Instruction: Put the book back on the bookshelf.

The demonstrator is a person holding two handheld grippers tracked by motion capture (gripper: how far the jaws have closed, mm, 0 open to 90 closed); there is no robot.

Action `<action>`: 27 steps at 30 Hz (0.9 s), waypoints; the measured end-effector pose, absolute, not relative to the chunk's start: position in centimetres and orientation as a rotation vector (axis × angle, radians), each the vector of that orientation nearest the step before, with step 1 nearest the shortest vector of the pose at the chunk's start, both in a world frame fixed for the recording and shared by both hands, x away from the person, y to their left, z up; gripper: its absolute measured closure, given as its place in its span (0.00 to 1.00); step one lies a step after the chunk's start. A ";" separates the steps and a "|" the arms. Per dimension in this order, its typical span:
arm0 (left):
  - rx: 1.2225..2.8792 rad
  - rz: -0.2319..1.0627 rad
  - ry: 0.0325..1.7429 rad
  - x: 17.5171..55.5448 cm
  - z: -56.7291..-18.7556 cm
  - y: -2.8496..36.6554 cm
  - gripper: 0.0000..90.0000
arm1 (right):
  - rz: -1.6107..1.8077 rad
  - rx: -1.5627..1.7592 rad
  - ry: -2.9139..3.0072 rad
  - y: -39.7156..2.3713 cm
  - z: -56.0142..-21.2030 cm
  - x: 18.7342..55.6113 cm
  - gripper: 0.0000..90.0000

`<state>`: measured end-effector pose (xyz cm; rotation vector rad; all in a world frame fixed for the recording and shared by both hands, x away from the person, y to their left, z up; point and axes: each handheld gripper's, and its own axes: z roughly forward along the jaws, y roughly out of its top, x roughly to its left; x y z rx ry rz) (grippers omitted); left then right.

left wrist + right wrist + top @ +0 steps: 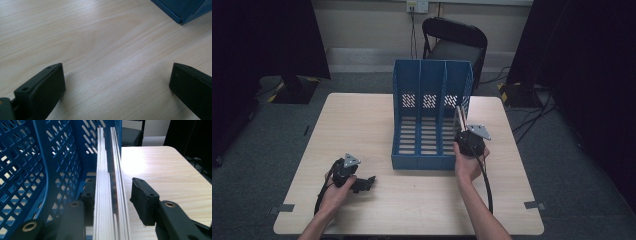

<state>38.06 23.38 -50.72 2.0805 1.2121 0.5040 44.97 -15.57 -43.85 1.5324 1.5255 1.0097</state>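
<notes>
Stack of white sheets (110, 195) standing on edge at the right wall of the blue file rack (432, 115), long axis upright – lower end cut off, right tongs (113, 197) parted, pads apparently slack (contact unclear), left tongs (117, 85) wide open over bare table (100, 37).

A blue file rack (432, 117) stands on the table (362, 125), right gripper (460, 131) beside it.

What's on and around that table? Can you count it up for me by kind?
Blue file rack: 1
Stack of white sheets: 1
Hand-held grippers: 2, left gripper, right gripper
Black folding chair: 1
Table: 1
Total: 6
</notes>
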 end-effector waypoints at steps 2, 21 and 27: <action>2.080 0.503 1.212 38.1 -50.7 23.4 0.00 | 1.010 1.531 1.530 -15.5 -43.8 45.0 0.62; 2.070 0.501 1.215 38.0 -50.7 23.2 0.00 | 1.155 1.451 1.663 -16.2 -43.1 44.7 0.34; 2.070 0.500 1.216 38.0 -50.7 23.2 0.00 | 1.201 1.408 1.720 -16.8 -42.6 44.0 0.29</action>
